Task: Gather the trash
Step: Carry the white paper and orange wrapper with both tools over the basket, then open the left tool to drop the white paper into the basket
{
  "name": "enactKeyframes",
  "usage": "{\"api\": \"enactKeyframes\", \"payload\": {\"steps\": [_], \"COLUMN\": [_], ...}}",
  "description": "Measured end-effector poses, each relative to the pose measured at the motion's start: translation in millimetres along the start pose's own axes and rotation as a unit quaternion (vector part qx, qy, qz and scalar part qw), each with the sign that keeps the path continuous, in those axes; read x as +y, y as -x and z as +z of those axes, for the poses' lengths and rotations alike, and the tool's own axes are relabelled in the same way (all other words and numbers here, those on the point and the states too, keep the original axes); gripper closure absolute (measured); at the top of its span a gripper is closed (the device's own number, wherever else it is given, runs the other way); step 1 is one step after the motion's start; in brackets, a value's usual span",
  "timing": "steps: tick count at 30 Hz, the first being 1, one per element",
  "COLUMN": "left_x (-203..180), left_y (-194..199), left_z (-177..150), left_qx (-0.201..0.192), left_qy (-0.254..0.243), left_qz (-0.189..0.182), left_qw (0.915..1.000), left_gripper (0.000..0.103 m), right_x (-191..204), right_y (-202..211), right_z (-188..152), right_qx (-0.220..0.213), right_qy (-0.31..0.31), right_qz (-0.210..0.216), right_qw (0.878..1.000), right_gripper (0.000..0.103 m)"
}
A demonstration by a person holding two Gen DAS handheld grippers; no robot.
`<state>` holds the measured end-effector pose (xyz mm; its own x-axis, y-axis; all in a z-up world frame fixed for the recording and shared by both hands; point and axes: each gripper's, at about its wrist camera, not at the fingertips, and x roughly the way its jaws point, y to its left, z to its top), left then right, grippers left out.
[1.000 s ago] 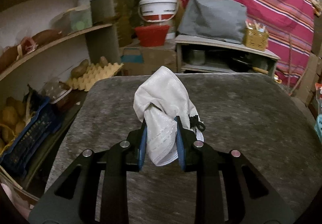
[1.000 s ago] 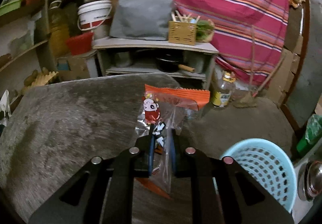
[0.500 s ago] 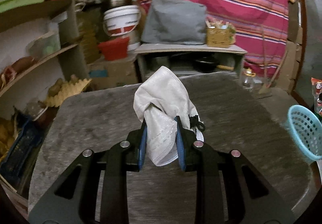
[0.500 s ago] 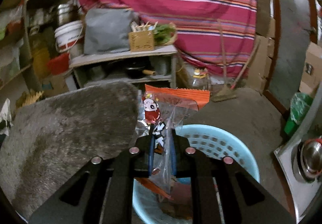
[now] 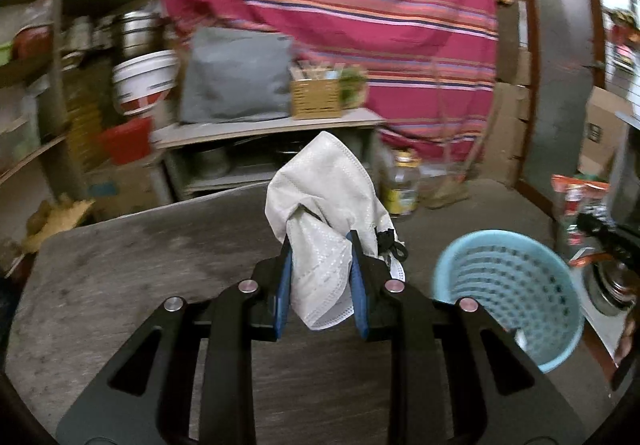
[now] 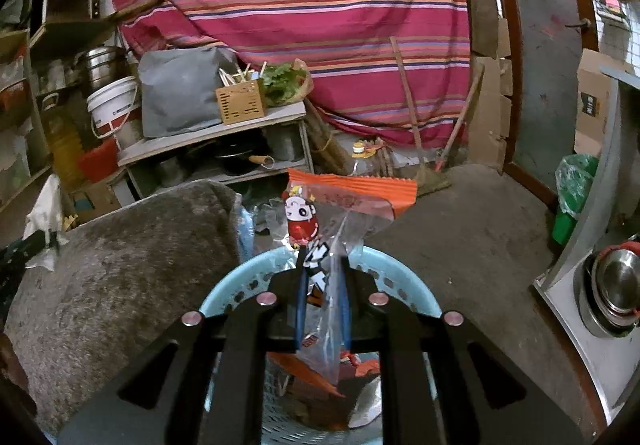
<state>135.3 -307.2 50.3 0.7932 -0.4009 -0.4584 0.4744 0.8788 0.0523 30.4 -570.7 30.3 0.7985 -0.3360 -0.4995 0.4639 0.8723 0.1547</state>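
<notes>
Grey table (image 5: 120,265), bare top. Light blue basket (image 5: 508,285) on floor just past table's right edge, placed for dropping trash. Left gripper (image 5: 320,257) clamps crumpled white face mask (image 5: 328,205) above table, near right edge. Right gripper (image 6: 322,277) pinches clear orange-edged snack wrapper (image 6: 340,205) directly over basket (image 6: 416,293). Only right view shows trash already inside; left view shows basket's place beside table.
</notes>
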Motion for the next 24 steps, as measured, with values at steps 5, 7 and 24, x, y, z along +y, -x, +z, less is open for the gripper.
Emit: {"api": "enactKeyframes", "payload": {"steps": [5,7,24], "left_x": [-63.4,-82.8,-140.1], "left_y": [-21.7,-31.2,-78.1], "left_z": [-2.1,-6.4,-27.6], "left_qx": [0.009,0.014,0.06], "left_qy": [-0.025,-0.035,-0.059], "left_qz": [-0.05,-0.066,-0.121], "left_qw": [0.9984,0.9971,0.9891], "left_gripper": [0.079,0.079,0.04], "right_x": [-15.1,-24.1,-63.8], "right_y": [-8.0,-9.9,-21.0], "right_z": [-3.8,-3.8,-4.7], "right_qx": [0.007,0.008,0.023], "right_qy": [-0.002,-0.01,-0.039], "right_qz": [-0.014,-0.019,-0.04], "right_qw": [1.0,1.0,0.998], "right_gripper": [0.089,0.089,0.089]}}
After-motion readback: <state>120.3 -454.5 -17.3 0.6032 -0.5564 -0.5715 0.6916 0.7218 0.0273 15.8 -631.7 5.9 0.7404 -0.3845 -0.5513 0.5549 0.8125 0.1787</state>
